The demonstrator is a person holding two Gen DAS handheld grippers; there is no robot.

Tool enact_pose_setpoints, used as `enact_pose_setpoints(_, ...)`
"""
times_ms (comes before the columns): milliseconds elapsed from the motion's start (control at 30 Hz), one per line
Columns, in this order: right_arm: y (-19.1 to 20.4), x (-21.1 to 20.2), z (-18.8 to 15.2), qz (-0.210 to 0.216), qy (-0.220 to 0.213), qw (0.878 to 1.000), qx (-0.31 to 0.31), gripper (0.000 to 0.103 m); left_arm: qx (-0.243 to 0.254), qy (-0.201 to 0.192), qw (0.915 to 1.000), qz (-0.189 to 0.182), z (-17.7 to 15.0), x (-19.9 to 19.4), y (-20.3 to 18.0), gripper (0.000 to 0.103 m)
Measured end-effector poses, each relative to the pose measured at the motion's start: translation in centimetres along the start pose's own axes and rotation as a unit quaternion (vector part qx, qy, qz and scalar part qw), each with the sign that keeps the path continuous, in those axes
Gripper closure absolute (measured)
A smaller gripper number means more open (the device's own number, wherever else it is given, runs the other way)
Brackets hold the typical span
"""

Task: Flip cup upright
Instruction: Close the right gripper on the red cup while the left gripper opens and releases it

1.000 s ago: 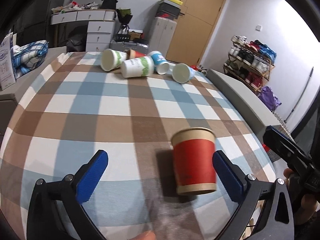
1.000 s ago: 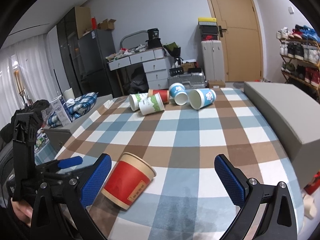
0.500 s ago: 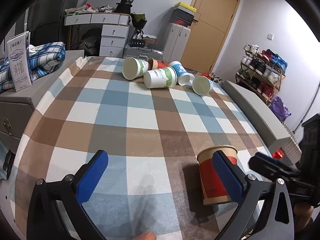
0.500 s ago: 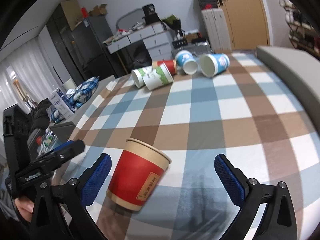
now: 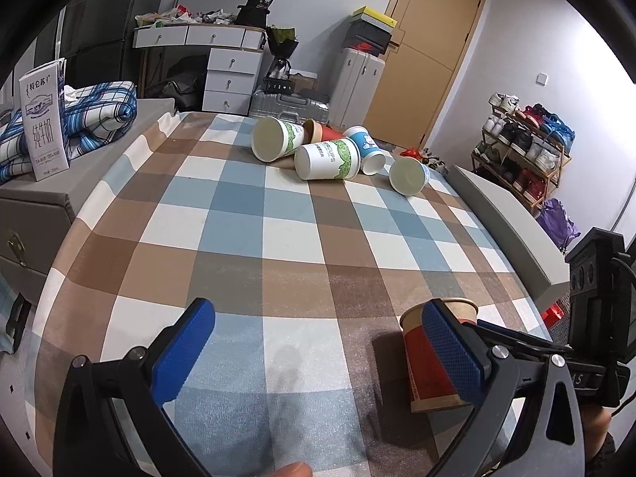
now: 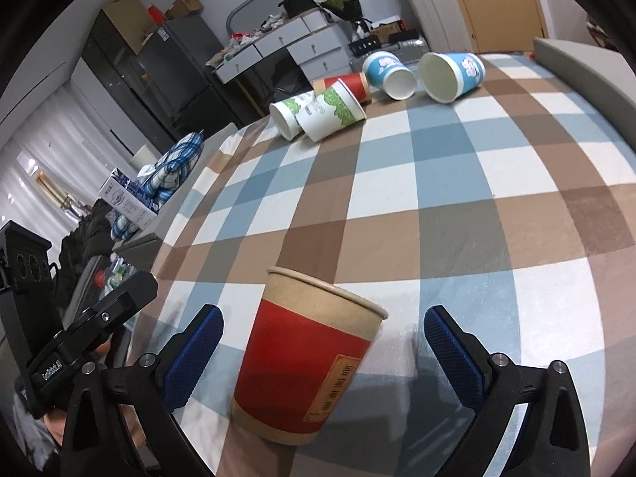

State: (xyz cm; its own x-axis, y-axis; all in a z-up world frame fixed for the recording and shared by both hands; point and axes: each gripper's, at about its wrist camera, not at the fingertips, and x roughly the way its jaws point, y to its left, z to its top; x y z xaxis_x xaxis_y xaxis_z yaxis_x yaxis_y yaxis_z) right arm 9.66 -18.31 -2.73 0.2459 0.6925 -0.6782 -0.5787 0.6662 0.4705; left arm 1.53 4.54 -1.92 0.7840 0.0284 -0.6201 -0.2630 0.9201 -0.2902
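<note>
Cup (image 6: 306,357) now between right tongs (image 6: 324,361) | left view: pad-hidden

My lived-in home room — checked cloth table (image 5: 278,238), white drawer desk heaped with clutter (image 5: 222,59), wooden shoe rack full of sneakers (image 5: 520,151), tan wooden door (image 5: 429,59), dark fridge (image 6: 175,67), silver suitcase (image 5: 290,101).

Black gripper frames (image 5: 318,361), blue textured pads (image 6: 451,353), silver screws.
</note>
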Motion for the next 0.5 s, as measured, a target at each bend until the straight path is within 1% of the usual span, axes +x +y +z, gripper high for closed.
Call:
enact_pose_setpoints(100,-0.6,0.4,0.0,0.012,0.013,1.000,0.020,0.008,0.002,0.002,1.0000,0.000,0.0,0.1,-0.1,0.002)
enact_pose_setpoints(167,-1.0,0.7,0.0,0.025,0.022,0.999,0.035,0.016,0.003,0.003,1.0000,0.000,-0.1,0.1,-0.1,0.002)
enact_pose_setpoints(200,-1.1,0.8,0.0,0.029,0.025,0.999,0.039,0.019,0.004,0.004,1.0000,0.000,-0.1,0.2,-0.1,0.002)
enact_pose_setpoints(267,-1.4,1.0,0.0,0.042,0.030,0.998,0.047,0.030,0.004,0.004,1.0000,0.000,-0.1,0.2,-0.1,0.002)
enact_pose_setpoints(300,-1.5,1.0,-0.1,0.054,0.032,0.997,0.052,0.032,0.004,0.005,1.0000,0.000,-0.1,0.2,-0.1,0.002)
enact_pose_setpoints(333,-1.4,1.0,-0.1,0.061,0.034,0.996,0.053,0.036,0.004,0.005,1.0000,0.000,-0.1,0.2,-0.1,0.002)
enact_pose_setpoints(500,-0.7,0.3,-0.1,0.077,0.022,0.996,0.041,0.040,0.003,0.003,1.0000,0.000,-0.1,0.2,-0.2,0.002)
